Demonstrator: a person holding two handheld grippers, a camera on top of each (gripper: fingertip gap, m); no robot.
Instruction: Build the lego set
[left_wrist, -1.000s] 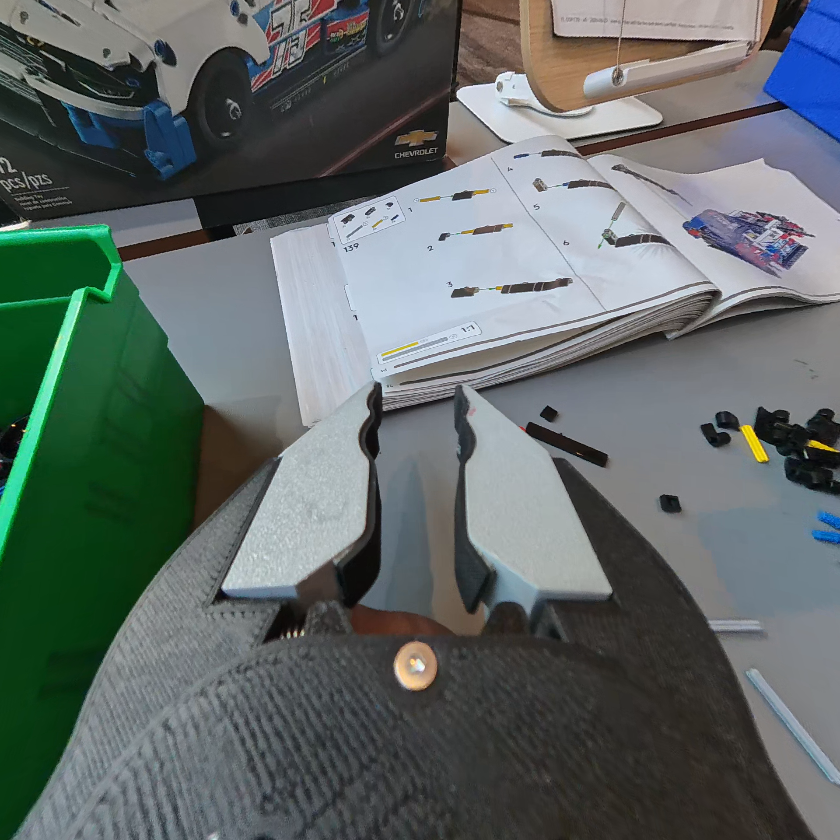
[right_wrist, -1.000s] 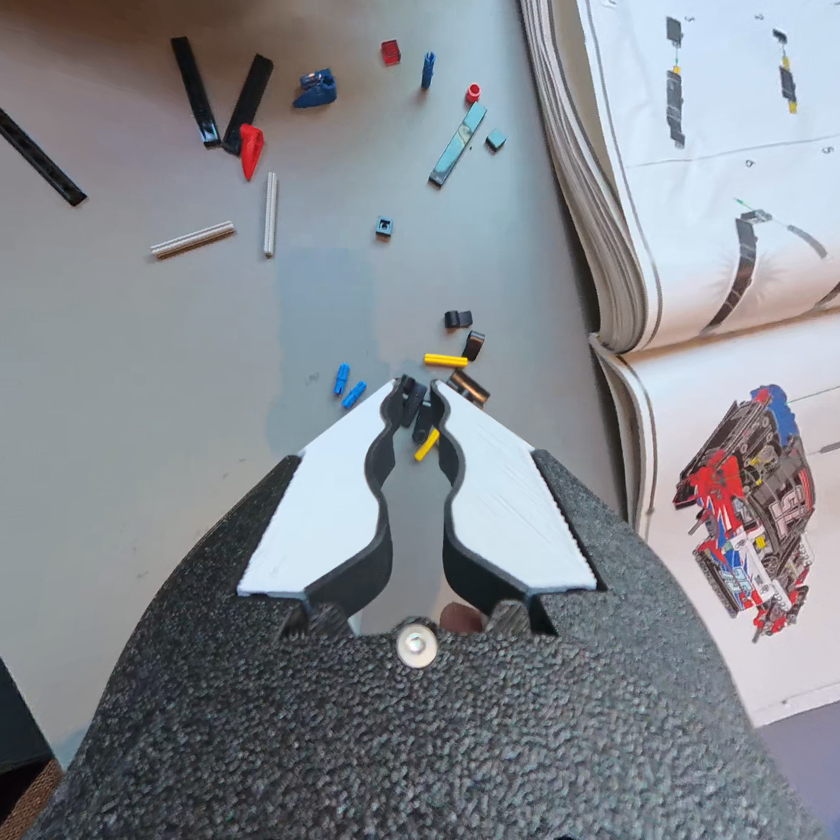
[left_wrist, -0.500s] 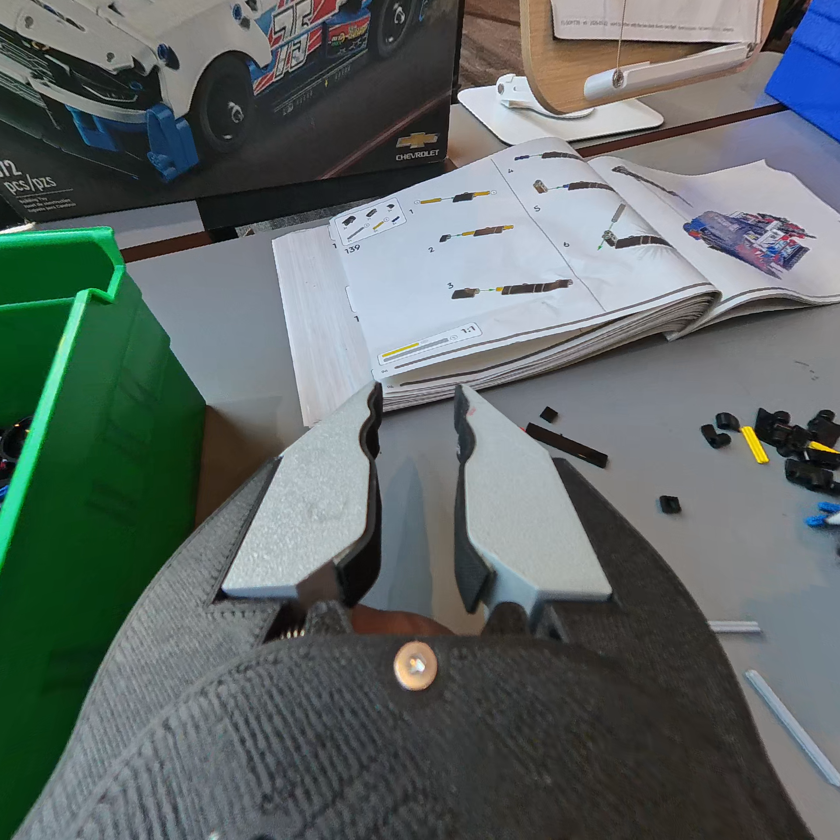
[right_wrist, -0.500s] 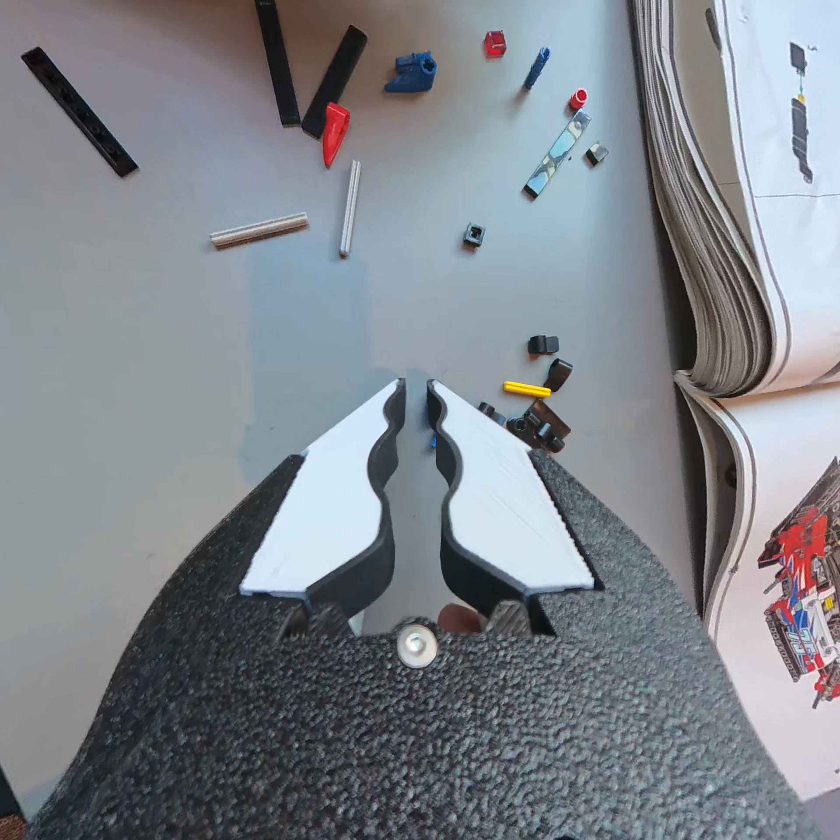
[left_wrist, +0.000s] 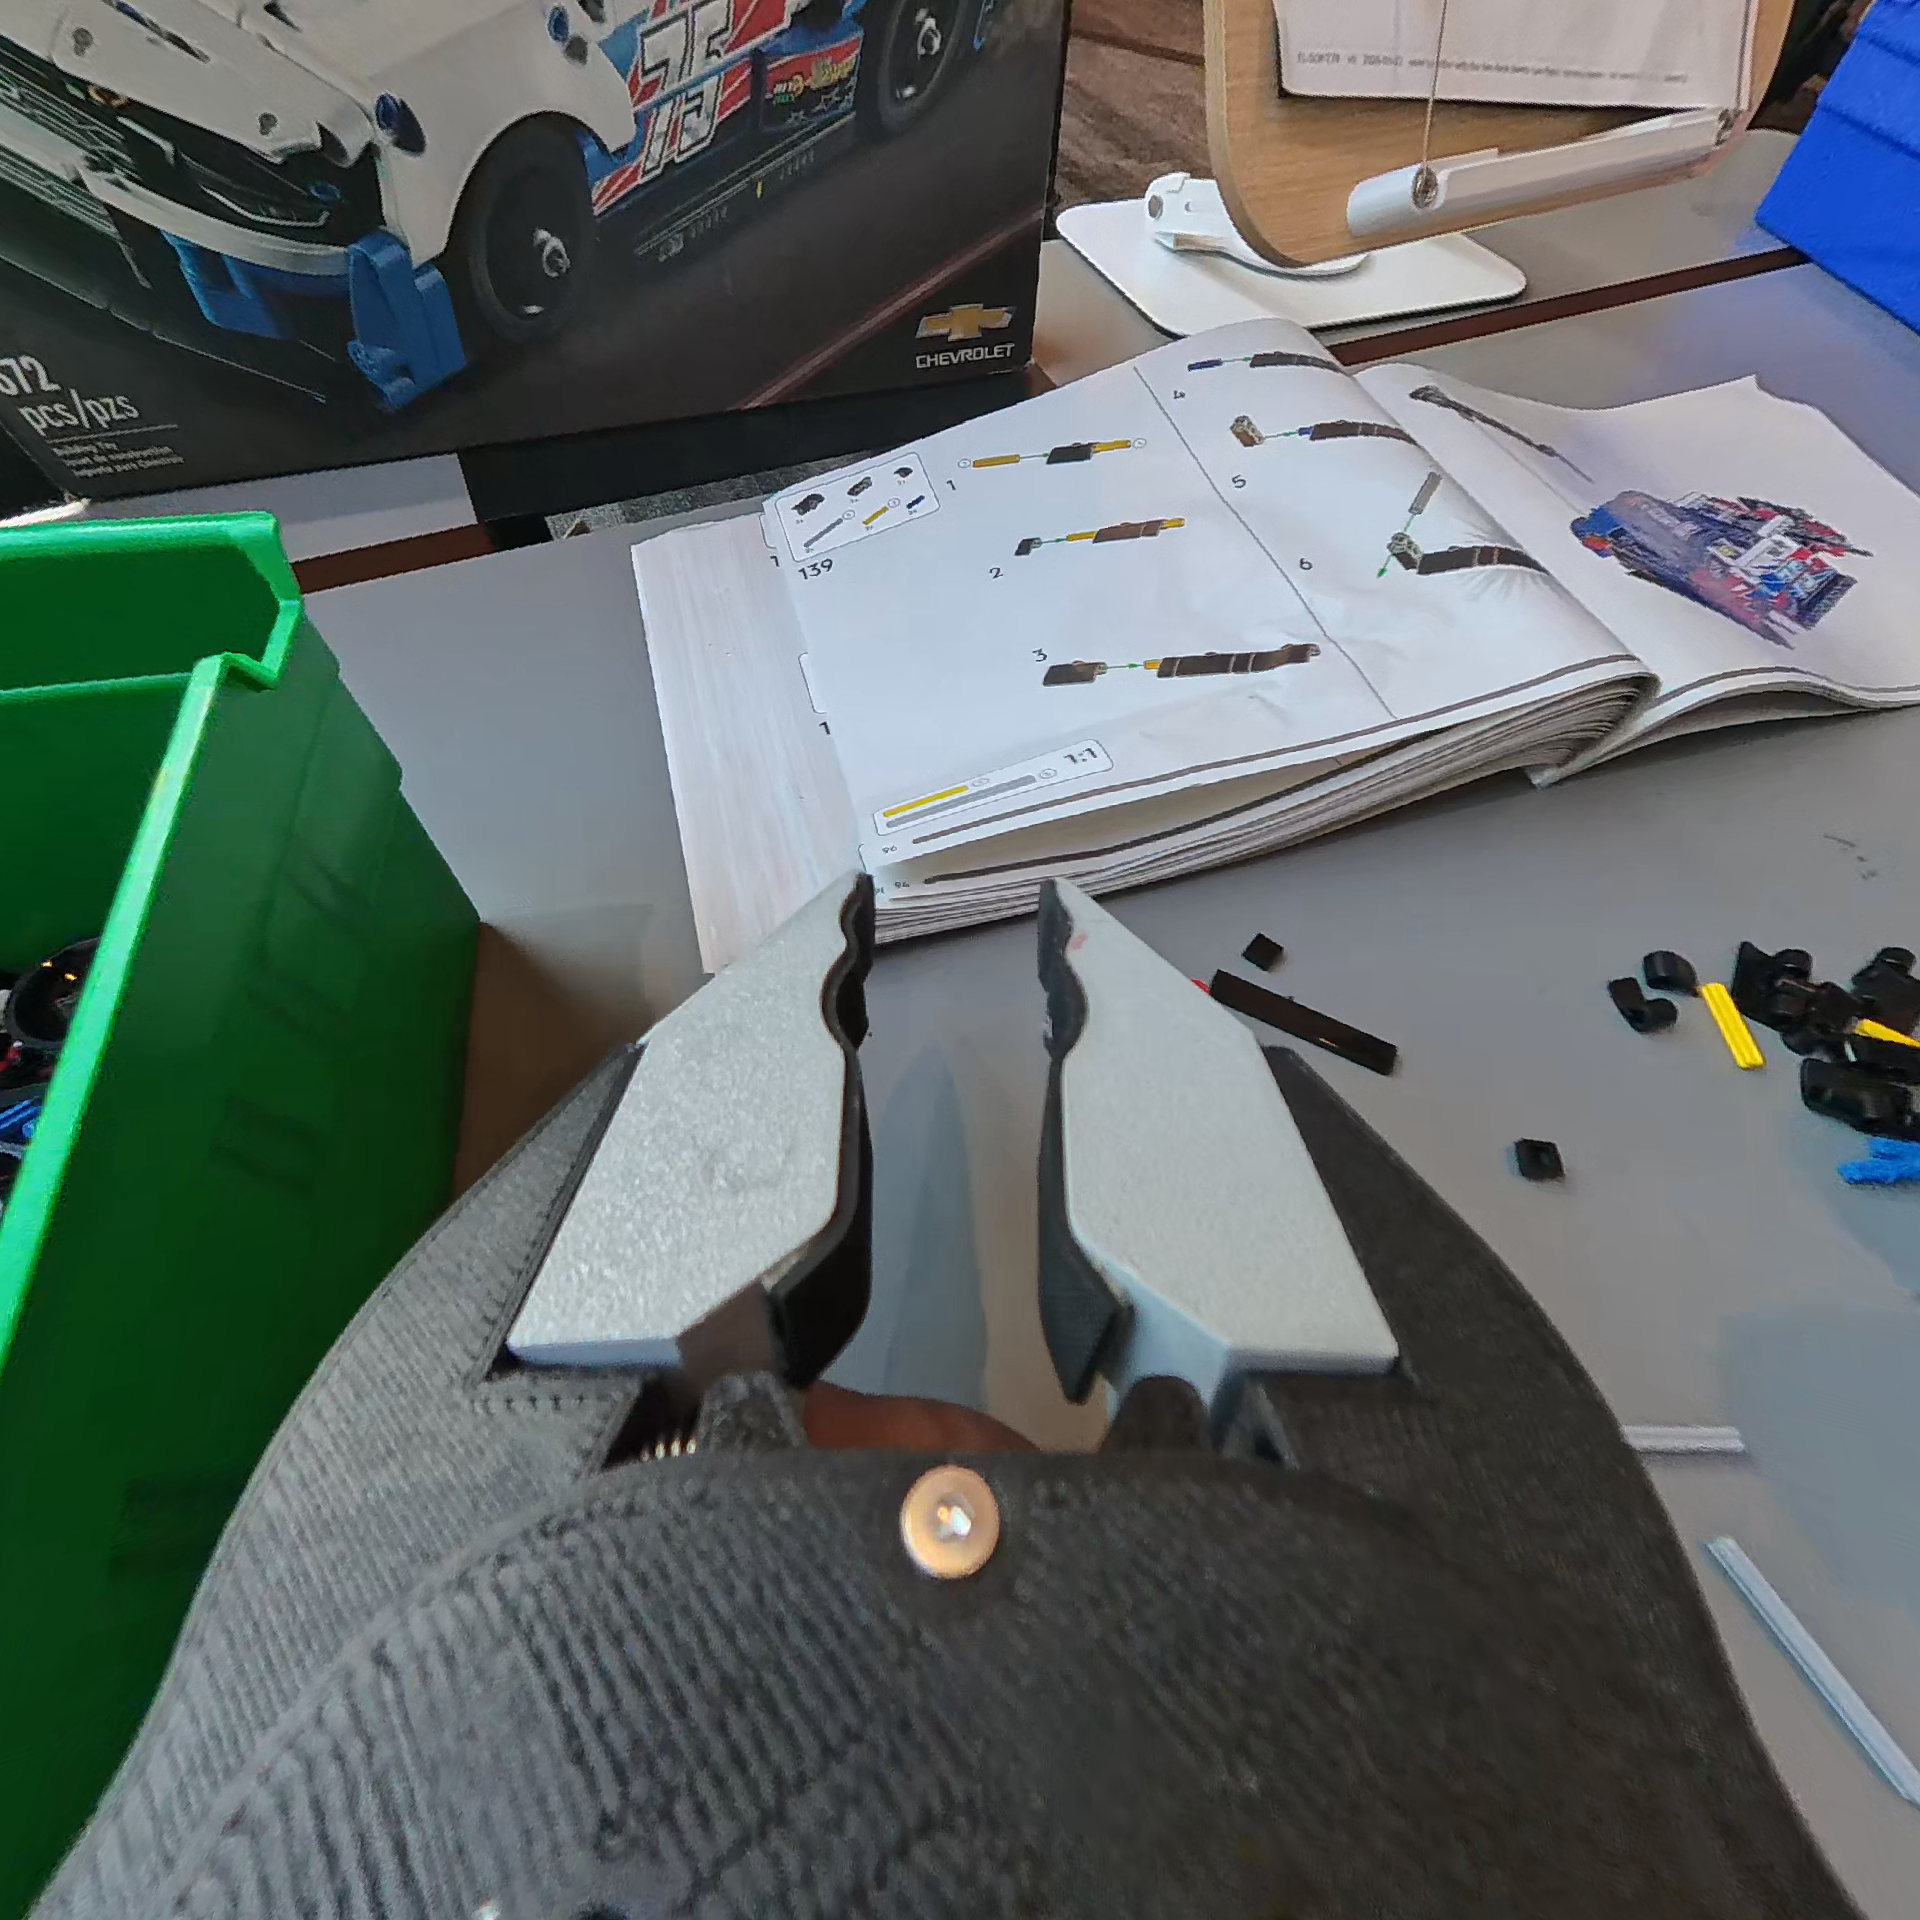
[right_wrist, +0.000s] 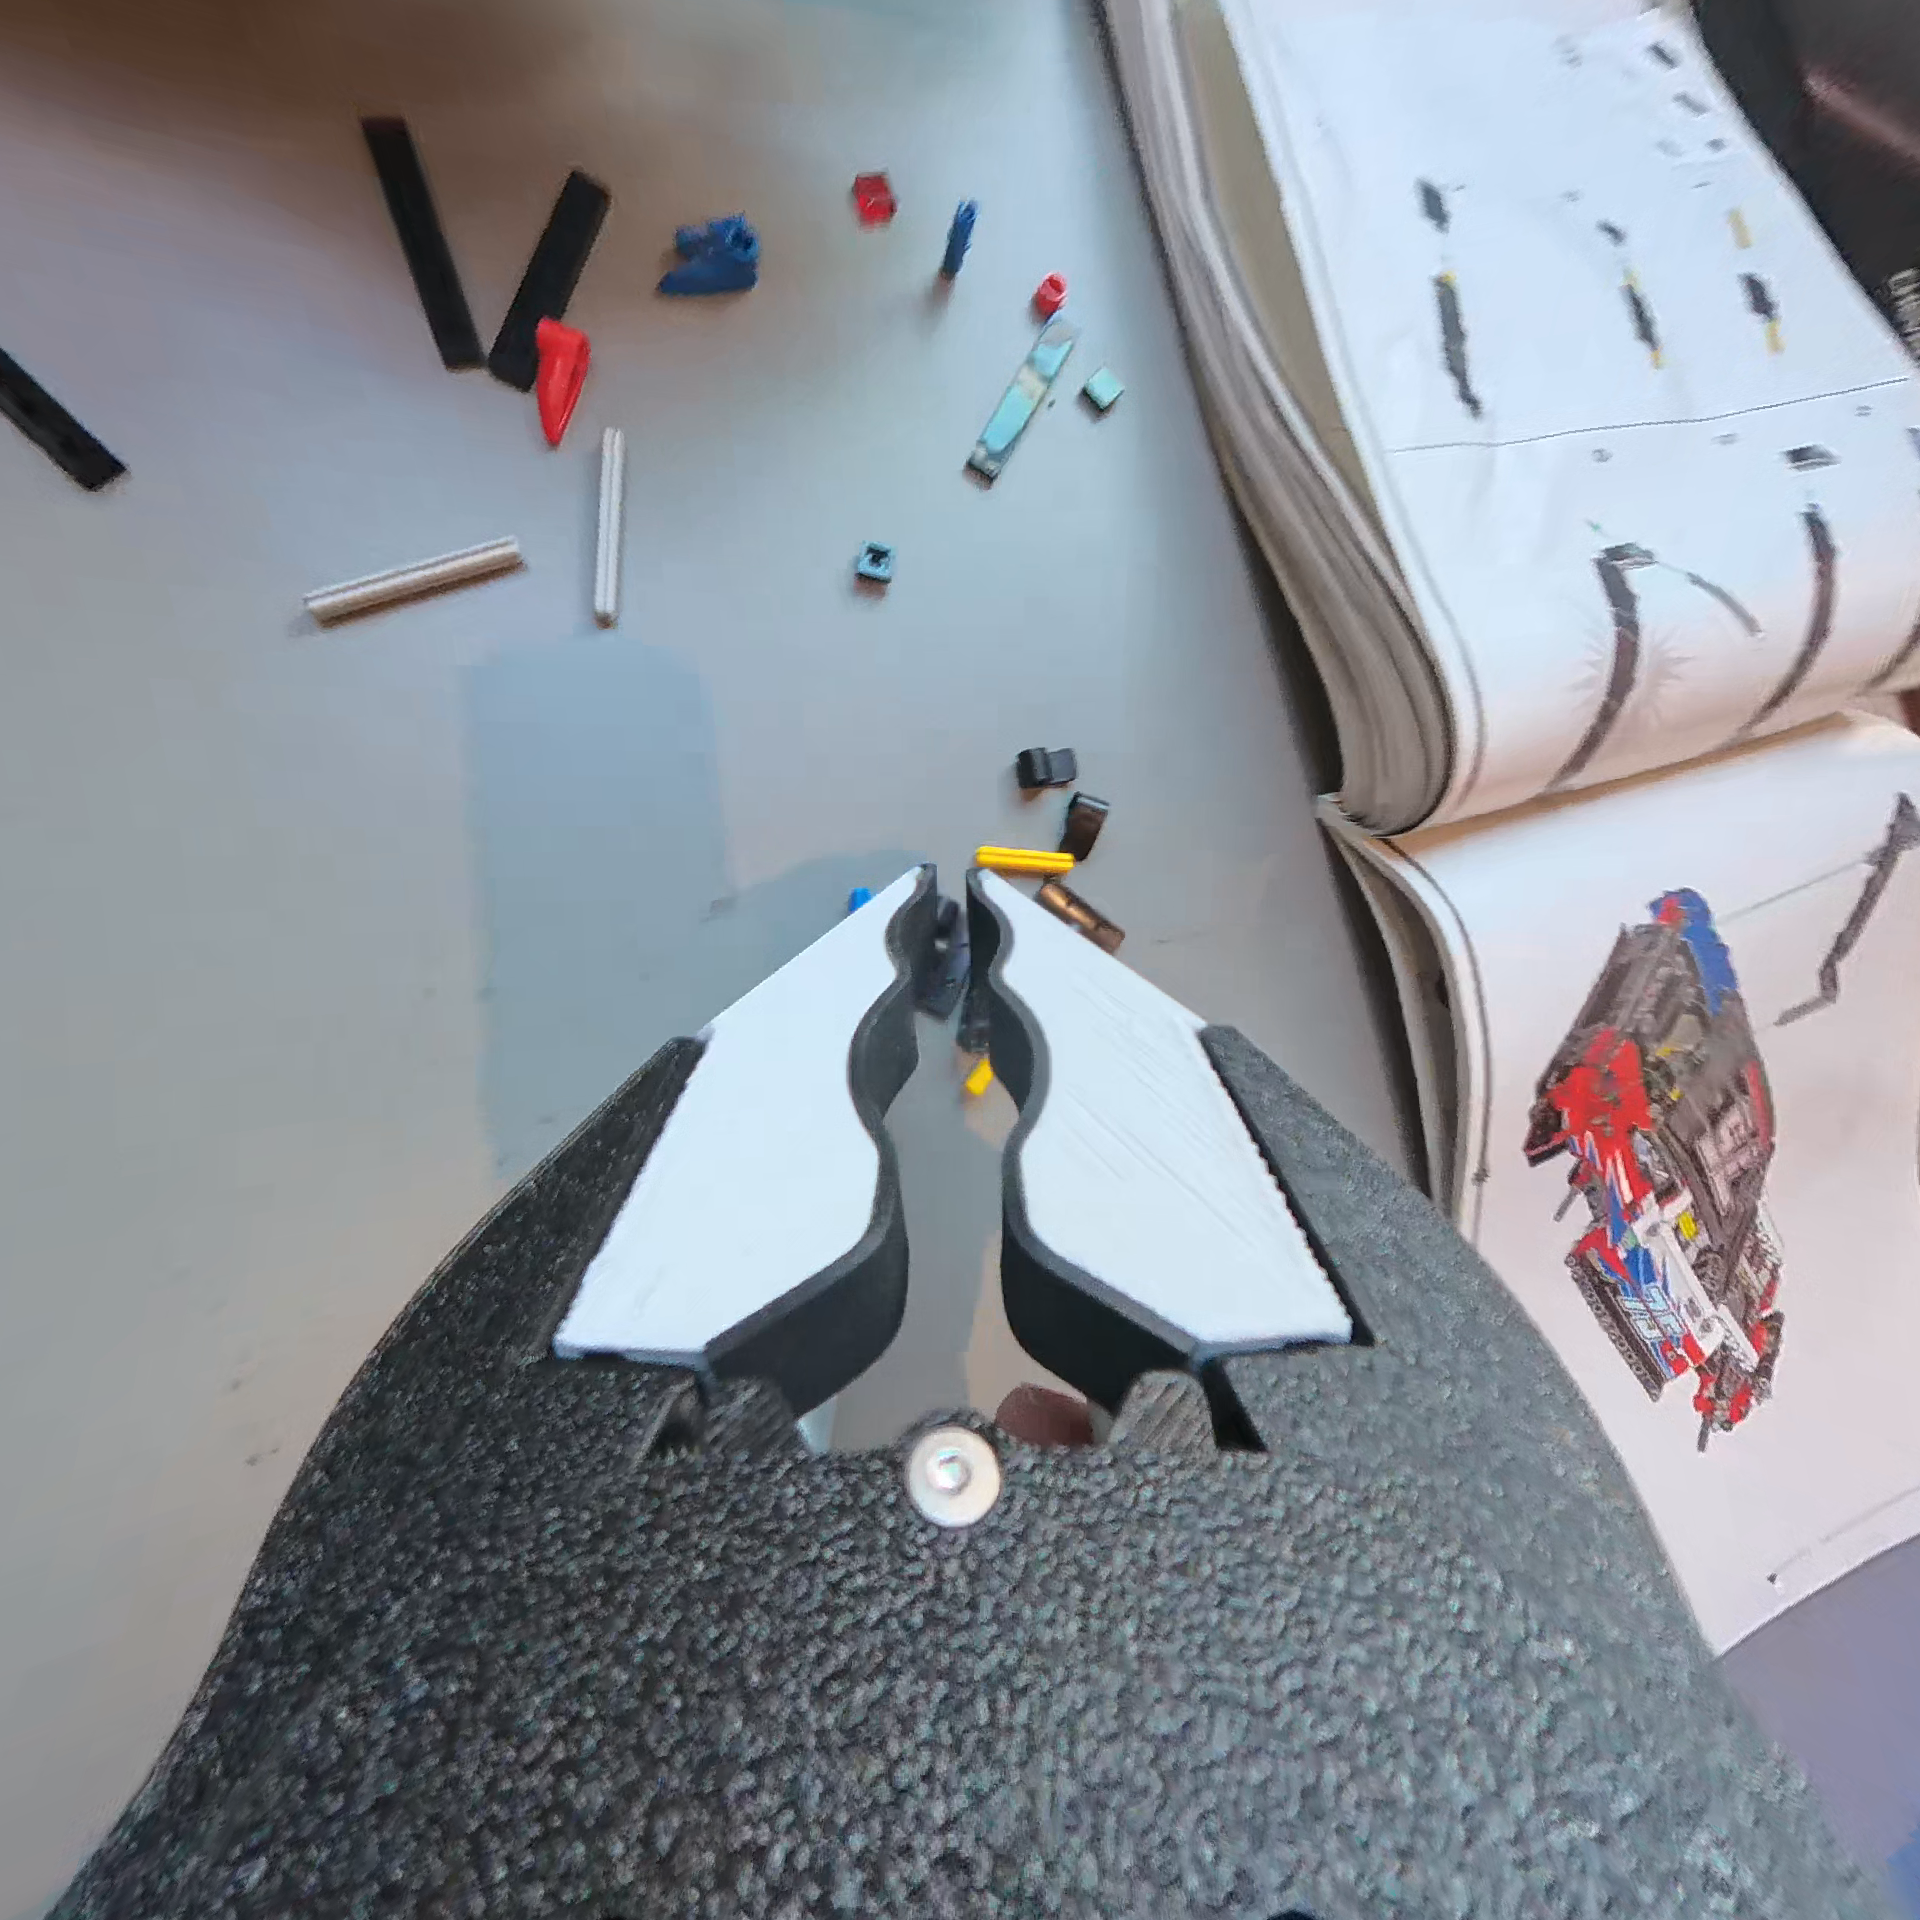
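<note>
Left wrist view: a green bin (left_wrist: 208, 935) stands at left, the left claw (left_wrist: 951, 904) hangs spread and empty over the grey desk (left_wrist: 1558, 935), and the open instruction booklet (left_wrist: 1143, 644) lies beyond. Right wrist view: loose bricks scatter at left; the right claw (right_wrist: 948, 883) is nearly closed, seemingly pinching a small black piece (right_wrist: 943, 951), with the booklet at right.

left hand-held gripper (left_wrist: 951, 914): fingers apart | right hand-held gripper (right_wrist: 948, 883): fingertips nearly closed
</note>
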